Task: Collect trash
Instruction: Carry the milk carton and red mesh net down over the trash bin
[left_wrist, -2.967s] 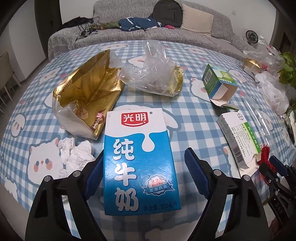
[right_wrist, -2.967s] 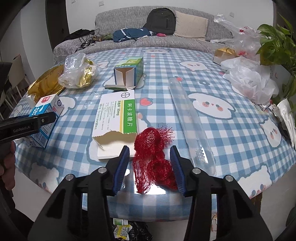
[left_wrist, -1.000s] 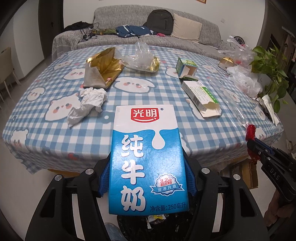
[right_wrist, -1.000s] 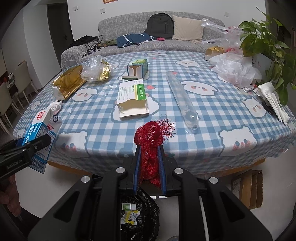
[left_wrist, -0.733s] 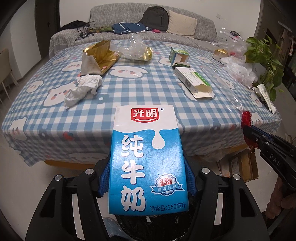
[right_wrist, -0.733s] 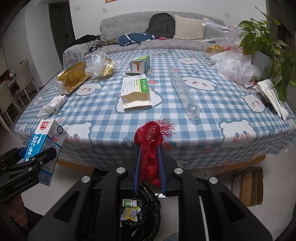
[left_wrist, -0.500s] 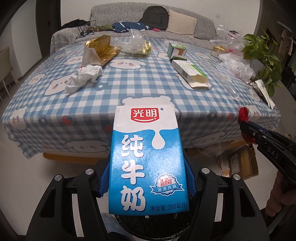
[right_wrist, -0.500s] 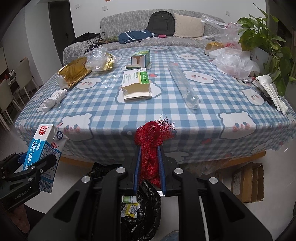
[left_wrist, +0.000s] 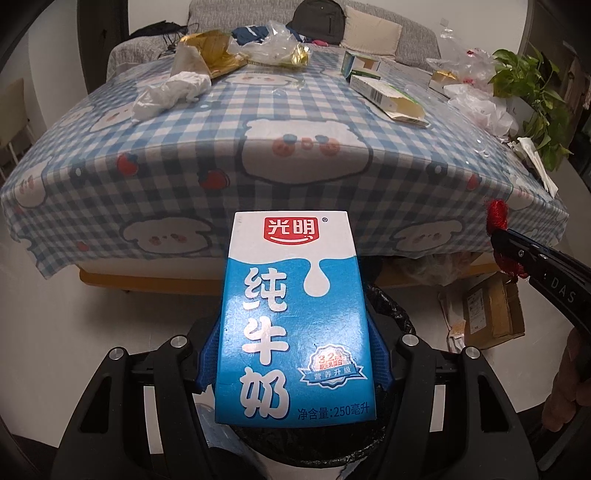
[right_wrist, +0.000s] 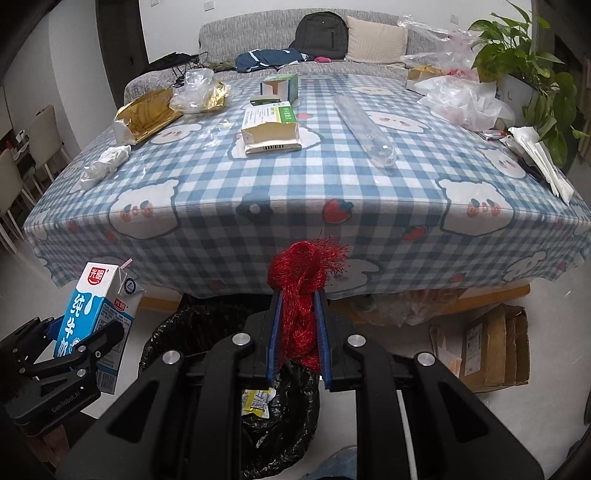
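My left gripper (left_wrist: 293, 362) is shut on a blue and white milk carton (left_wrist: 293, 314), held upright above the black-lined trash bin (left_wrist: 391, 314) in front of the table. The carton also shows in the right wrist view (right_wrist: 98, 314). My right gripper (right_wrist: 297, 332) is shut on a bunch of red net (right_wrist: 301, 291), held above the same bin (right_wrist: 273, 435), which holds some wrappers. The red net also shows in the left wrist view (left_wrist: 496, 214).
The table with a blue checked cloth (right_wrist: 295, 184) carries a gold bag (right_wrist: 147, 114), crumpled tissue (right_wrist: 105, 162), clear plastic bag (right_wrist: 197, 88), two medicine boxes (right_wrist: 271, 129), a clear tube (right_wrist: 365, 125) and white bags (right_wrist: 465, 99). A cardboard box (right_wrist: 491, 347) lies on the floor at right.
Both grippers closed on the carton and the net on the table, then drew back off it and sank below its front edge, over the bin.
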